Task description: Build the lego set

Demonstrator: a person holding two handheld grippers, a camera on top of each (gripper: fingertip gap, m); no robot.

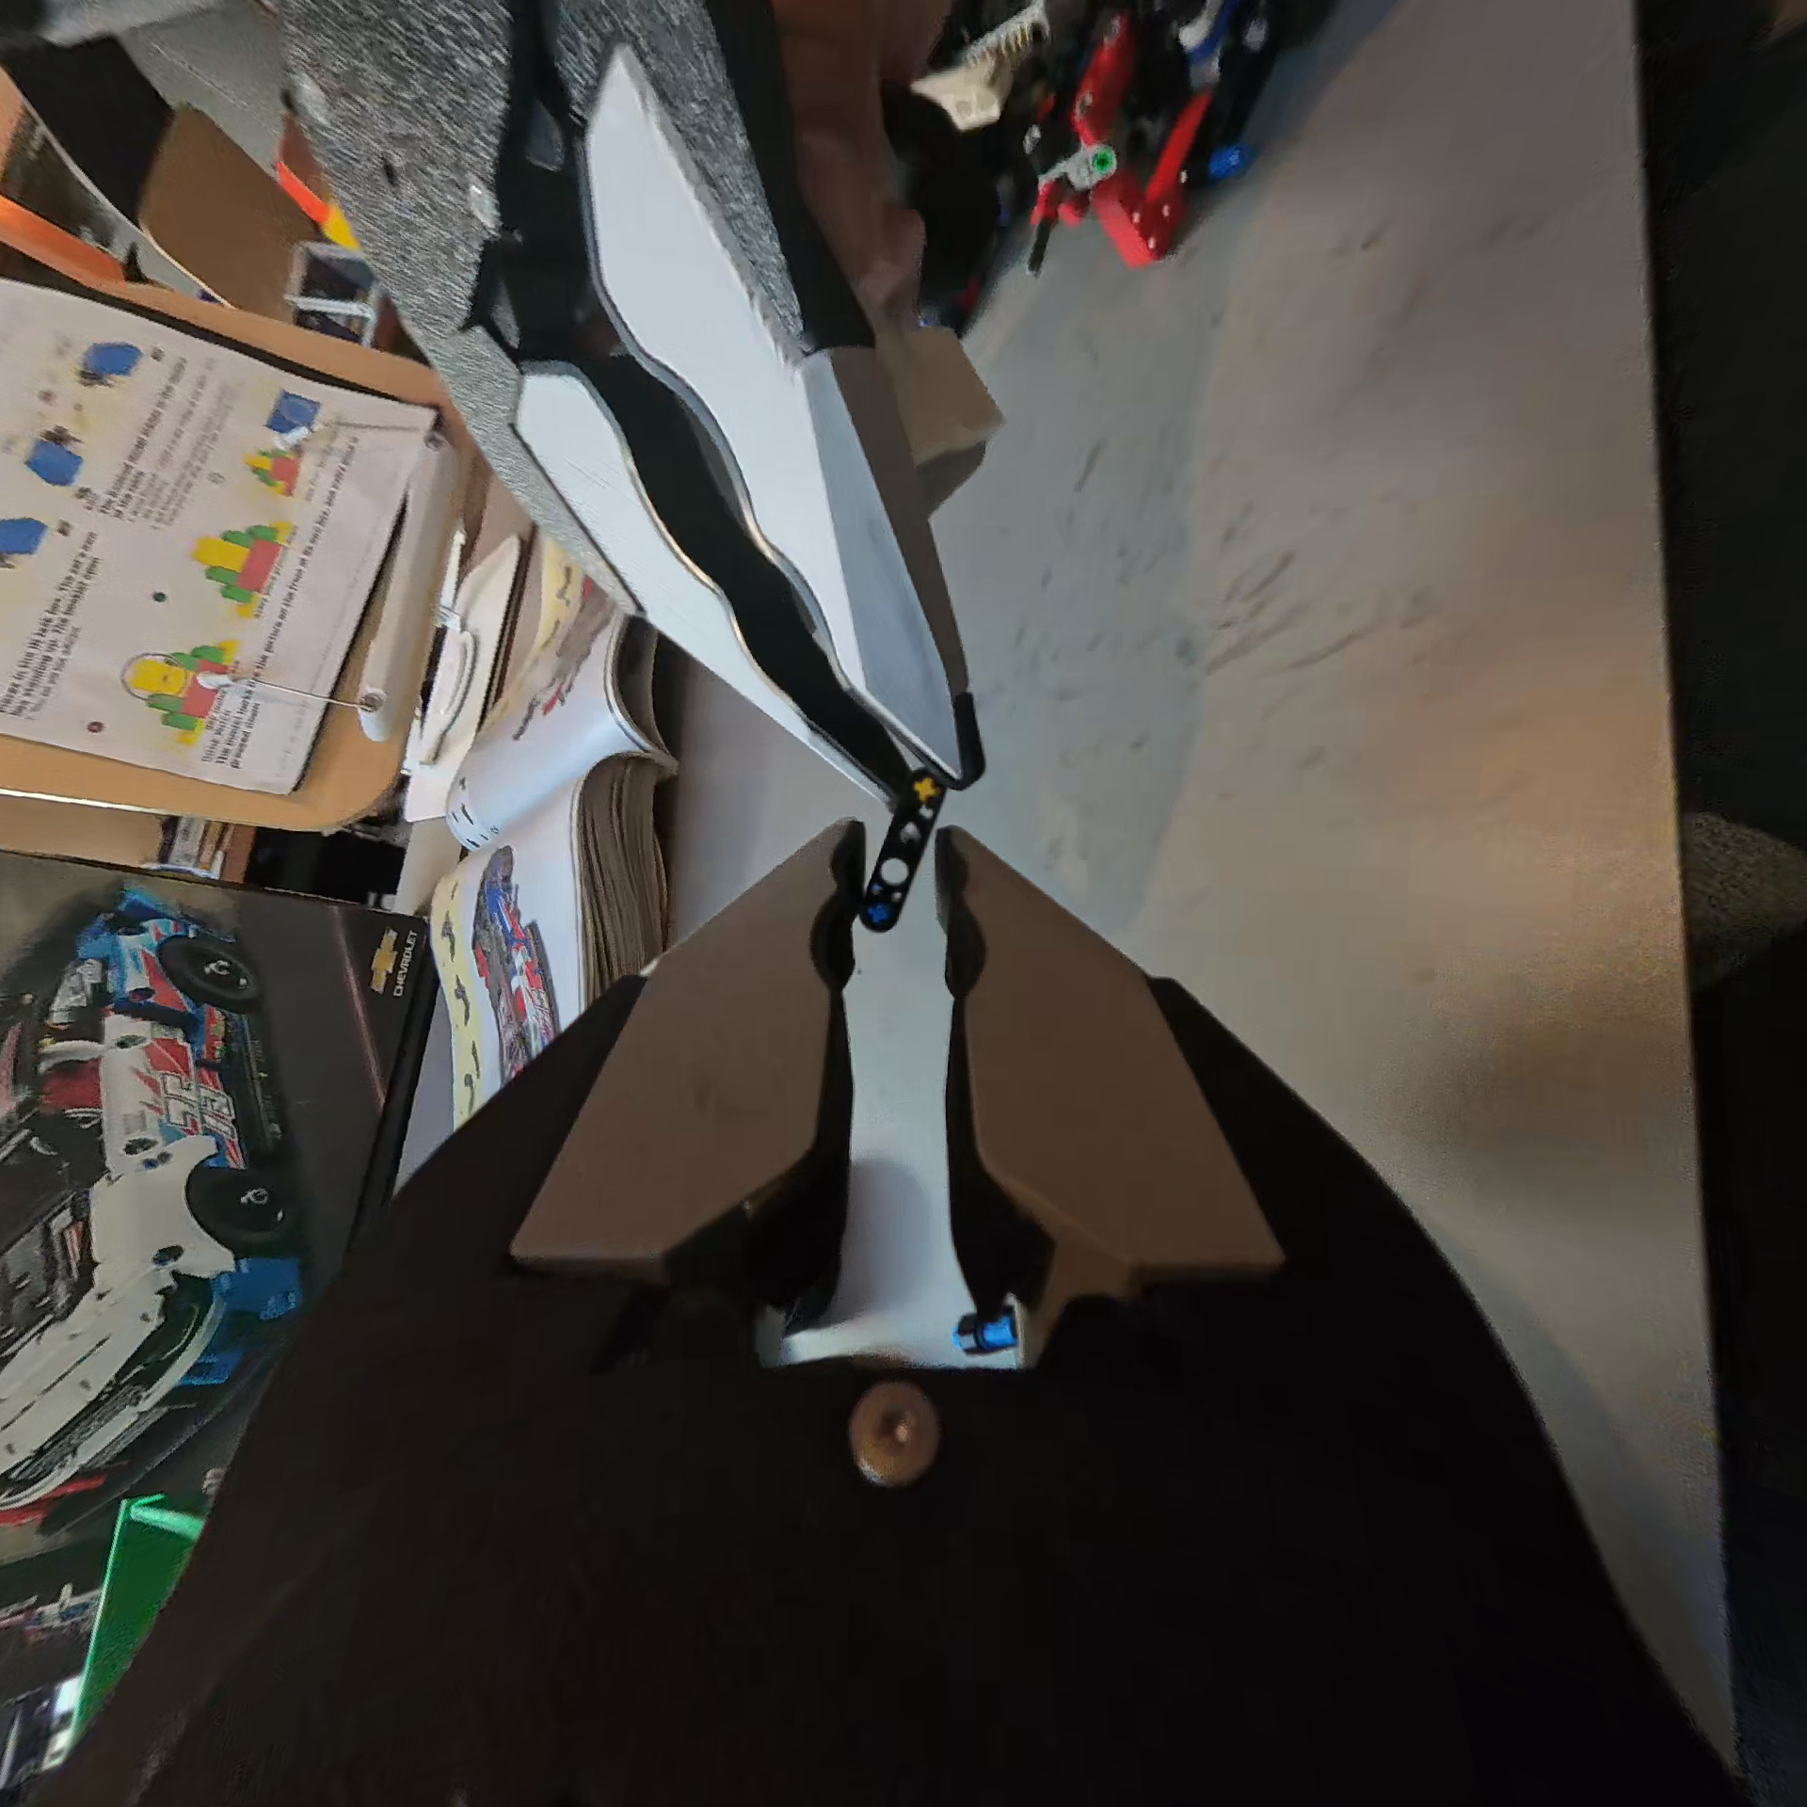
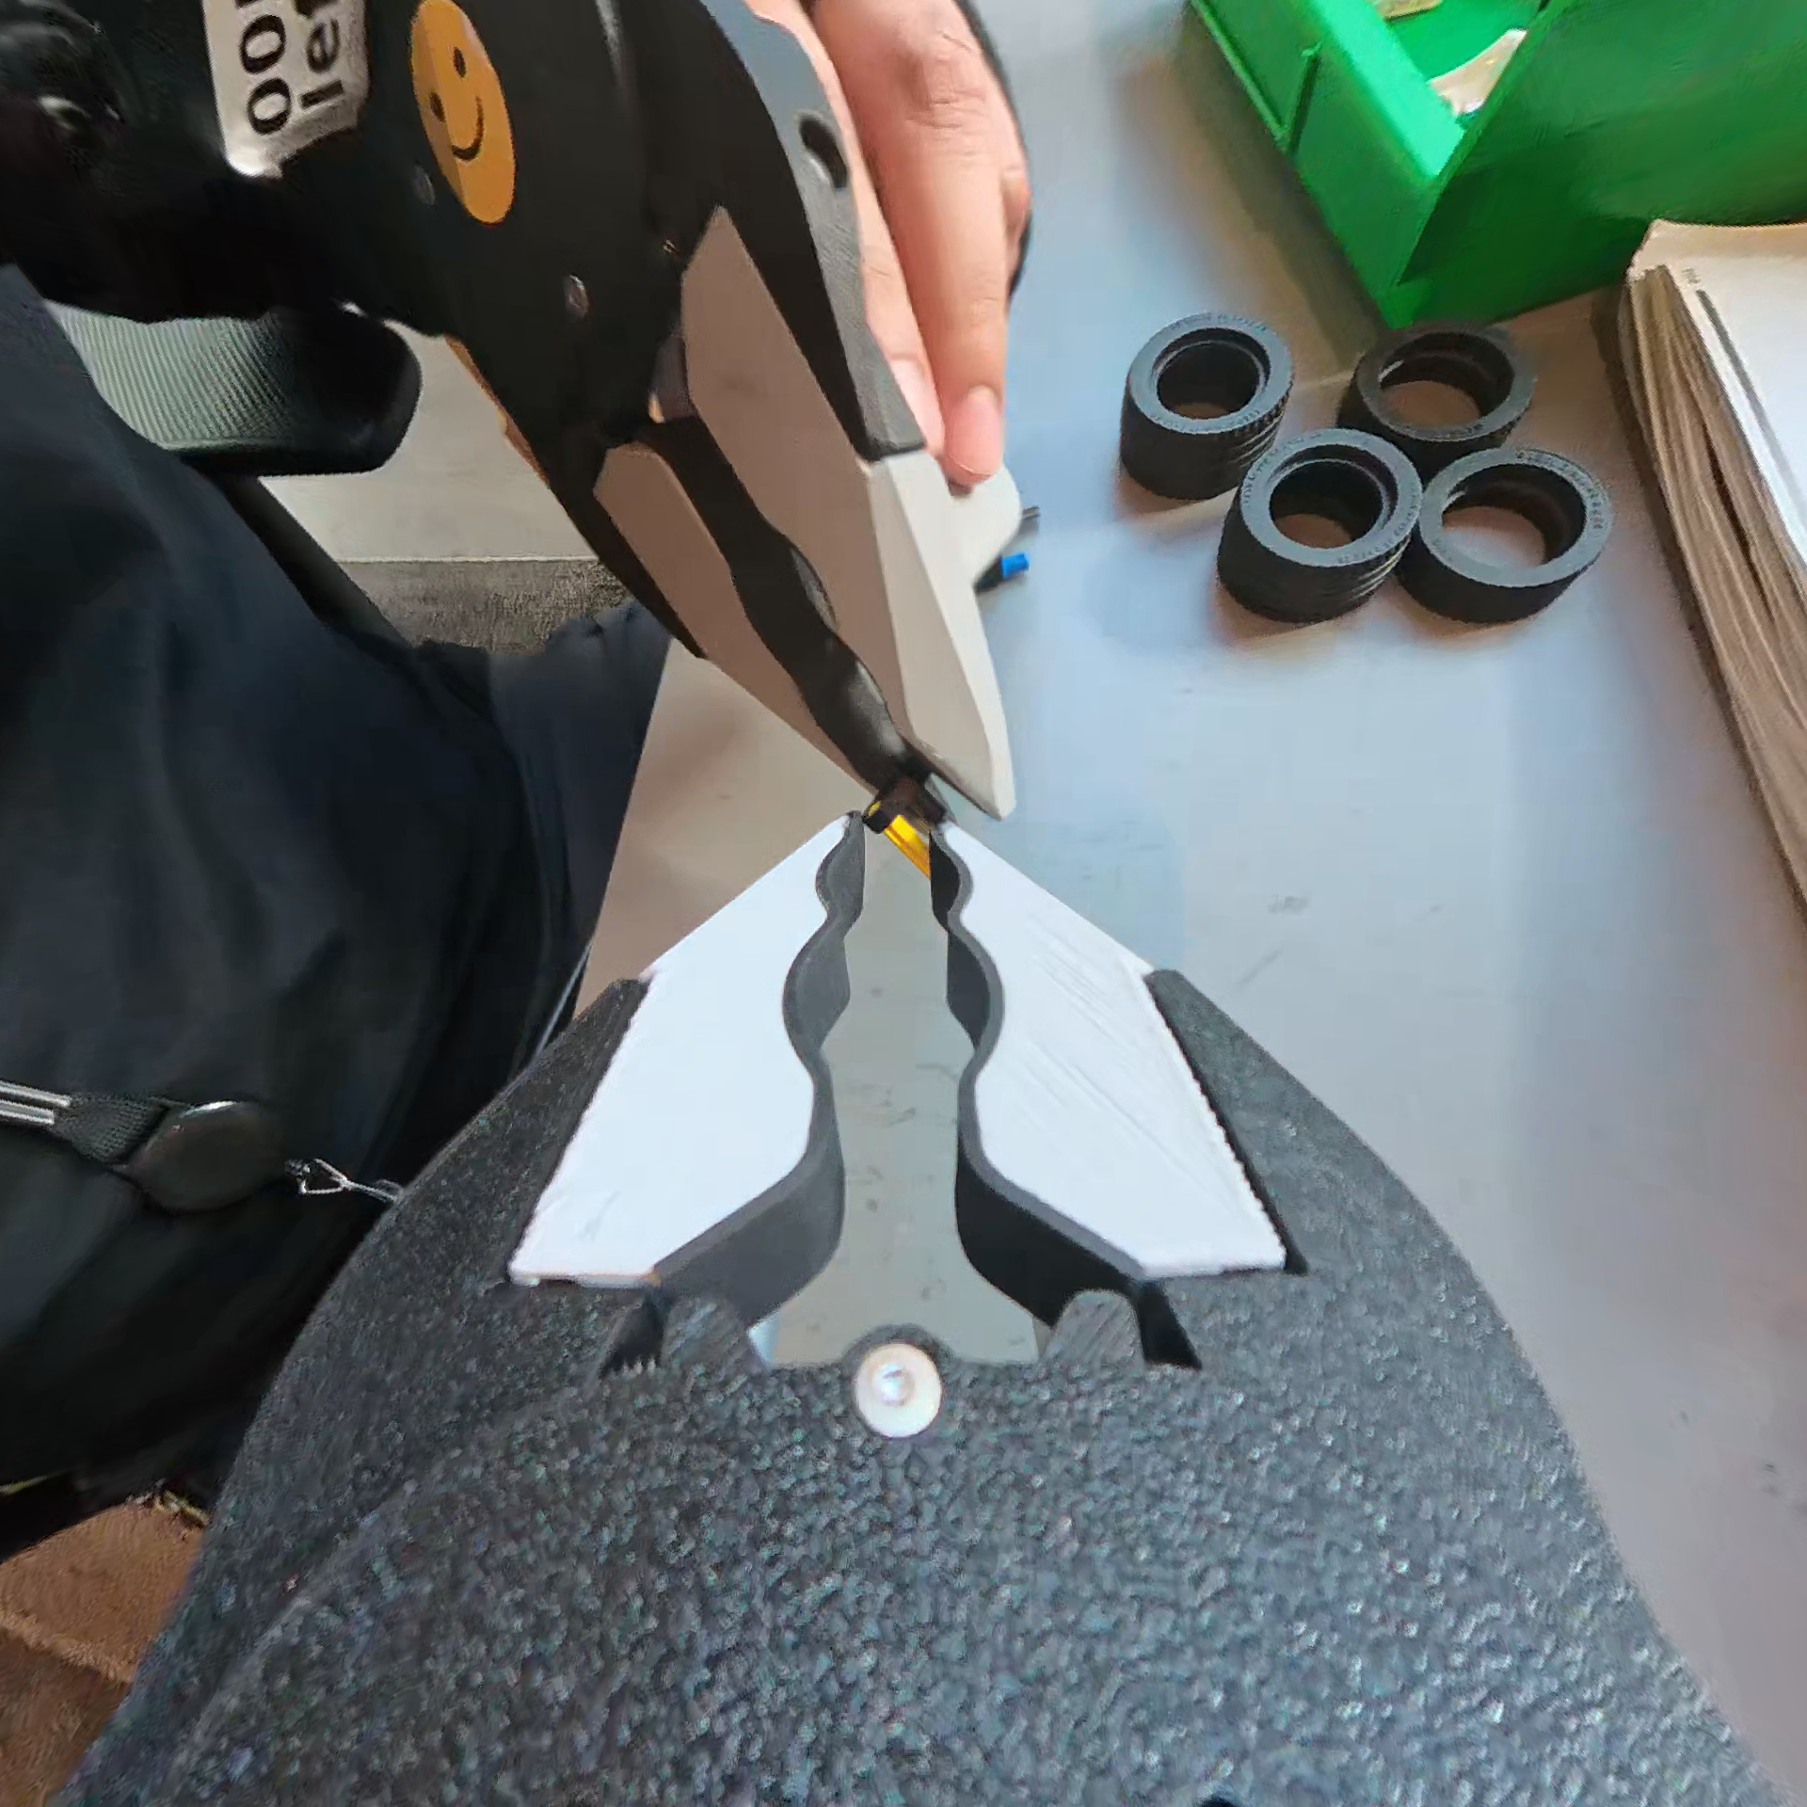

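My left gripper (image 1: 895, 841) has tan fingers and is shut on a short black beam (image 1: 895, 870) with round holes, a blue pin in its near end and a yellow axle (image 1: 924, 785) in its far end. My right gripper (image 2: 895, 836), with white fingers, meets it tip to tip and is shut on the yellow axle (image 2: 904, 839). In the right wrist view the left gripper (image 2: 914, 782) comes down from the upper left, held by a hand (image 2: 939, 244). In the left wrist view the right gripper (image 1: 953, 772) reaches in from the upper left. Both are held above the grey table (image 2: 1369, 880).
Several black tyres (image 2: 1320, 508) lie on the table by a green bin (image 2: 1467, 147) and a stack of booklets (image 2: 1740, 489). A loose blue pin (image 2: 1012, 565) lies near the hand. The car set box (image 1: 147, 1173), an open manual (image 1: 548, 831) and a red and black part-built model (image 1: 1124, 147) are around. Only a small space, under 4 cm, lies between the two pairs of fingers.
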